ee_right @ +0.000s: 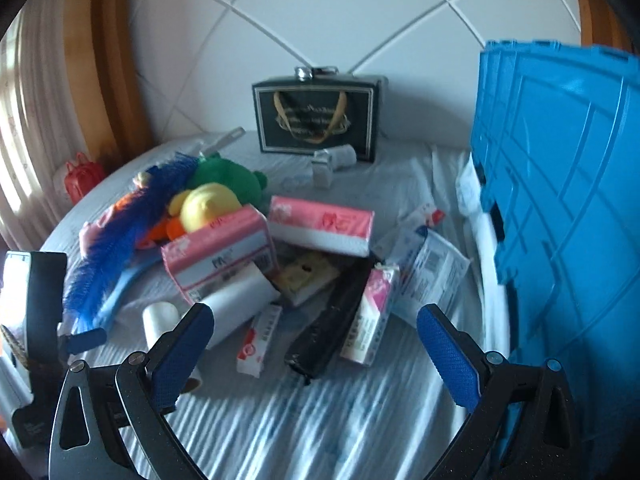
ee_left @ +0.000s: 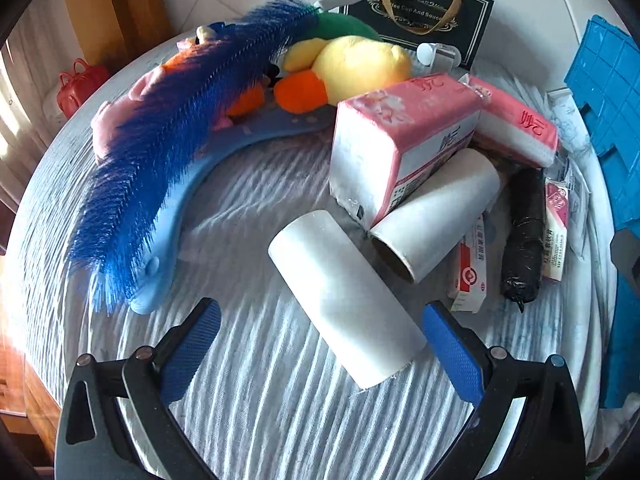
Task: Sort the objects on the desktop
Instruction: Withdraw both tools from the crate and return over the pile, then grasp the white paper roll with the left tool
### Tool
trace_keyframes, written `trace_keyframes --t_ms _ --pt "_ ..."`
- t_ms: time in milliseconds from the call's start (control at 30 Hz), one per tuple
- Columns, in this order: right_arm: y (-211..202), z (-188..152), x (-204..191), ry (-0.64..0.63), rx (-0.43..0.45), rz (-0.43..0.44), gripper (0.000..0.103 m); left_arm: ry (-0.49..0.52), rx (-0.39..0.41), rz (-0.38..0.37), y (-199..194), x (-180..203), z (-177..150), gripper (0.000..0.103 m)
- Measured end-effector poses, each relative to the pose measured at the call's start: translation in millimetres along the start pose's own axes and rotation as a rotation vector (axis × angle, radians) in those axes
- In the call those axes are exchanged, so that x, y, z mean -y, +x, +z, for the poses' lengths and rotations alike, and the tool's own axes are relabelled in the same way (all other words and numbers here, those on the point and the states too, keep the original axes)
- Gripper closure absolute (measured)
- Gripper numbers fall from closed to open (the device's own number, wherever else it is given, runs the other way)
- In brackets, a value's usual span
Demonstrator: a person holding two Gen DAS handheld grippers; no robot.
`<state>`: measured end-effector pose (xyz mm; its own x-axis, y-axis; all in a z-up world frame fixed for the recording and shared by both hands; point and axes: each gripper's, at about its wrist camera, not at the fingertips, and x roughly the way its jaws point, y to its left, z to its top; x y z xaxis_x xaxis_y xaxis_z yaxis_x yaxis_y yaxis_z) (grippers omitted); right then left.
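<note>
My left gripper (ee_left: 320, 336) is open, its blue pads either side of the near end of a white paper roll (ee_left: 344, 300) lying on the striped cloth. A second white roll (ee_left: 436, 216) leans against a pink tissue pack (ee_left: 404, 140); another pink pack (ee_left: 516, 128) lies behind. A black wrapped roll (ee_left: 524, 236) and small medicine boxes (ee_left: 468, 272) lie to the right. My right gripper (ee_right: 316, 336) is open and empty, above the cloth in front of the black roll (ee_right: 332, 320) and boxes (ee_right: 368, 320).
A blue feather duster (ee_left: 160, 152), blue curved holder (ee_left: 188, 200) and plush toys (ee_left: 352, 68) lie at the left. A black gift bag (ee_left: 416, 12) stands at the back. A blue plastic crate (ee_right: 560, 220) stands at the right edge. The left gripper's body (ee_right: 36, 320) shows at the far left.
</note>
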<state>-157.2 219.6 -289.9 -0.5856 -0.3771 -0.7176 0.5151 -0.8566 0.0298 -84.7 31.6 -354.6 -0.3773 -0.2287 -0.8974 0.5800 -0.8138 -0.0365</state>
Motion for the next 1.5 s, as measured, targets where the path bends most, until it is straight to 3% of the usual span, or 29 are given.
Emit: trace_keyframes --t_ms 167,267,333,433,567,633,733,767,833,933,1133,1300,1367,1500 --pt "37.7 -6.0 28.5 0.07 -0.065 -0.059 0.0 -0.049 -0.045 -0.036 25.3 1.4 -0.1 0.001" --pt "60.9 -8.5 42.5 0.094 -0.115 -0.073 0.0 -0.055 -0.079 -0.02 40.6 4.4 -3.8 0.001" --pt "73.4 -10.7 47.0 0.1 -0.153 -0.078 0.0 -0.019 -0.053 0.031 41.7 9.6 -6.6 0.0" --pt "83.8 -13.7 50.9 0.117 -0.182 -0.08 0.001 -0.011 -0.043 0.018 41.3 9.9 -7.1 0.0" --pt "85.3 -12.4 52.2 0.138 -0.177 -0.059 0.023 0.016 -0.05 0.007 41.1 9.9 -5.7 0.002" --pt "85.7 -9.9 50.0 0.134 -0.17 -0.043 0.044 0.021 -0.038 0.004 38.1 9.1 -5.7 0.011" --pt "89.1 -6.5 48.3 0.152 -0.176 0.017 0.062 0.034 -0.028 -0.007 32.6 7.2 -4.1 0.034" --pt "88.8 -6.6 48.9 0.161 -0.179 0.023 0.063 0.038 -0.025 -0.009 31.1 6.0 -3.7 0.045" --pt "90.5 -8.8 50.5 0.169 -0.19 0.021 0.083 0.037 -0.028 -0.02 29.4 2.2 -3.5 0.052" --pt "92.0 -14.8 53.5 0.193 -0.209 0.067 0.087 0.052 -0.021 -0.024 28.3 1.9 -5.7 0.053" --pt "106.8 -7.4 47.9 0.166 -0.233 0.078 0.083 0.04 -0.031 -0.036 25.2 -0.5 -8.8 0.053" --pt "109.4 -8.4 32.9 0.09 -0.233 0.024 0.078 0.041 -0.033 -0.044 19.7 -2.8 -11.2 0.054" --pt "108.6 -8.5 27.6 0.065 -0.234 0.021 0.08 0.042 -0.025 -0.05 13.9 -3.9 -11.1 0.057" --pt "90.2 -8.3 23.2 0.057 -0.205 0.031 0.102 0.048 0.029 -0.066 -9.1 -5.7 -7.6 0.057"
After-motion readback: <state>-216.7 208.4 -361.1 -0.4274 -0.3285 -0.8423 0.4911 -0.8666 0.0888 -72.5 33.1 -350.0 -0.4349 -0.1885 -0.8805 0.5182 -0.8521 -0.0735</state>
